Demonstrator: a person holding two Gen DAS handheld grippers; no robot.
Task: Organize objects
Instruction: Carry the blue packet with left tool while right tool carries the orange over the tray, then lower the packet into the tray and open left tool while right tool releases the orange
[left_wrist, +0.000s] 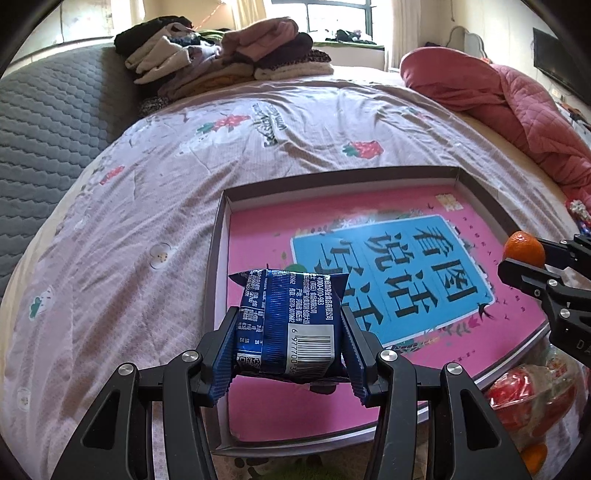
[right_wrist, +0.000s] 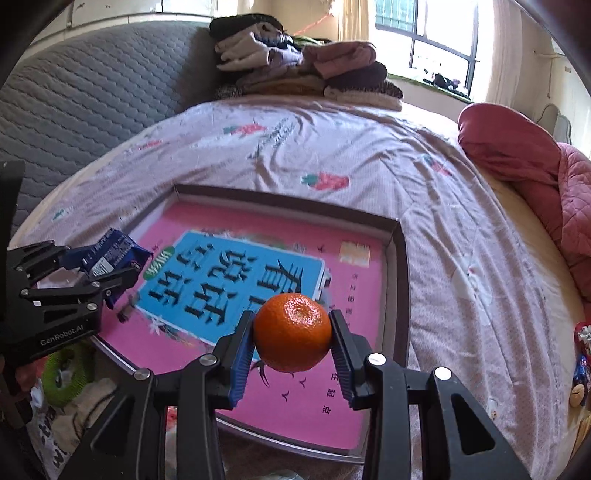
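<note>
1. Gripping a blue snack packet (left_wrist: 291, 325), the left gripper (left_wrist: 290, 332) has both blue ribbed pads pressed against the packet's two side faces; the packet hangs above the near-left corner of the shallow box tray (left_wrist: 218, 258).
2. Packet orientation: its long axis runs along the gripper fingers, away from the camera, with the far crimped end flaring out past the fingertips toward the tray's middle.
3. Packet appearance: glossy dark-blue foil, a vertical back seam, white printed text, and a white barcode panel on the near lower part of the upward face.
4. The right gripper (right_wrist: 292, 334) is clamped on a mandarin orange (right_wrist: 292, 326), one pad on each side of the fruit, above the near-right part of the box tray (right_wrist: 400, 280).
5. Mandarin orientation: its dimpled end faces up and toward the camera. The fruit is near-round, so no long axis can be told.
6. Mandarin appearance: bright orange, finely pitted peel, whole and unpeeled.
7. Box tray: low grey walls, with a pink printed floor carrying a large blue panel of black characters. It rests on a pale floral bedsheet (left_wrist: 166, 177).
8. Beyond the tray's far wall, folded clothes (left_wrist: 221, 59) are stacked at the head of the bed; a pink quilt (left_wrist: 517, 107) lies heaped off the tray's far-right corner.
</note>
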